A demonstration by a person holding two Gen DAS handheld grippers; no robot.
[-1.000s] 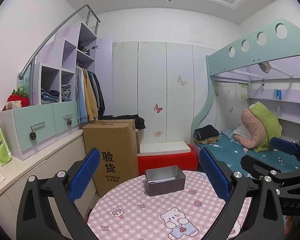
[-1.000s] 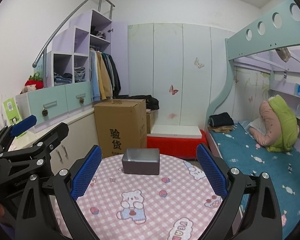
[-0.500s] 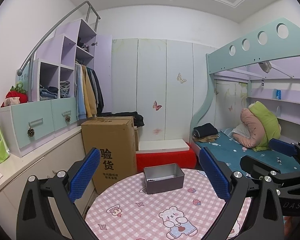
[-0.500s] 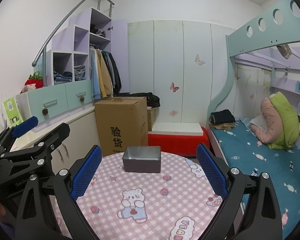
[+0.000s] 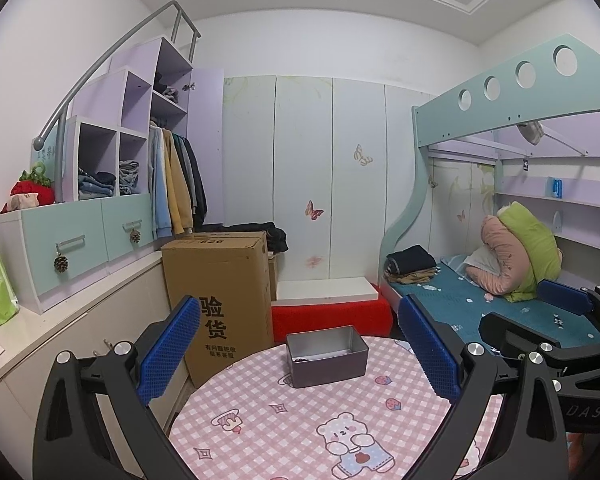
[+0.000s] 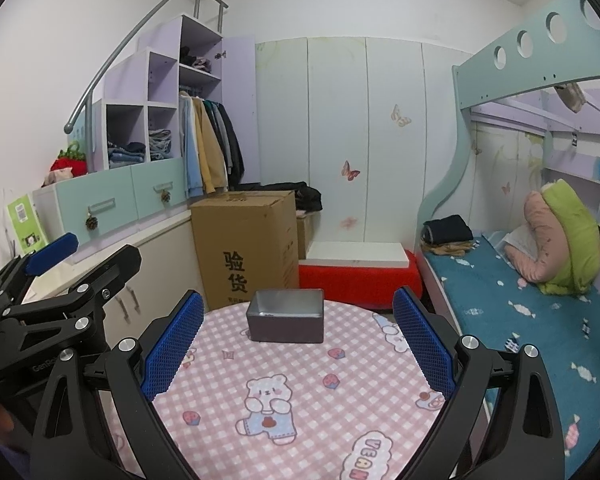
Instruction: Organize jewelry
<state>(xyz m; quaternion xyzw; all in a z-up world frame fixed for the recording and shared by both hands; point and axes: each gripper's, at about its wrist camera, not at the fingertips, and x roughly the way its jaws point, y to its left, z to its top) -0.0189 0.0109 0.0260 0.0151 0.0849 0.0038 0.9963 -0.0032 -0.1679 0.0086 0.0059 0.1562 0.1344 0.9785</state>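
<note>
A grey metal box (image 5: 327, 355) stands open at the far edge of a round table with a pink checked cloth (image 5: 300, 420). Small dark beads (image 5: 302, 359) lie inside it at the left. The box also shows in the right wrist view (image 6: 286, 315). My left gripper (image 5: 300, 352) is open and empty, held above the table short of the box. My right gripper (image 6: 296, 344) is open and empty, also above the table. The left gripper shows at the left of the right wrist view (image 6: 52, 256); the right gripper shows at the right of the left wrist view (image 5: 564, 304).
A tall cardboard carton (image 5: 220, 296) stands behind the table on the left. A red and white bench (image 5: 332, 308) sits behind the box. A bunk bed (image 5: 500, 300) runs along the right. A cabinet with drawers (image 5: 72, 248) lines the left wall.
Both grippers have drawn back and risen a little, so the box looks smaller and farther. Both stay open and empty.
</note>
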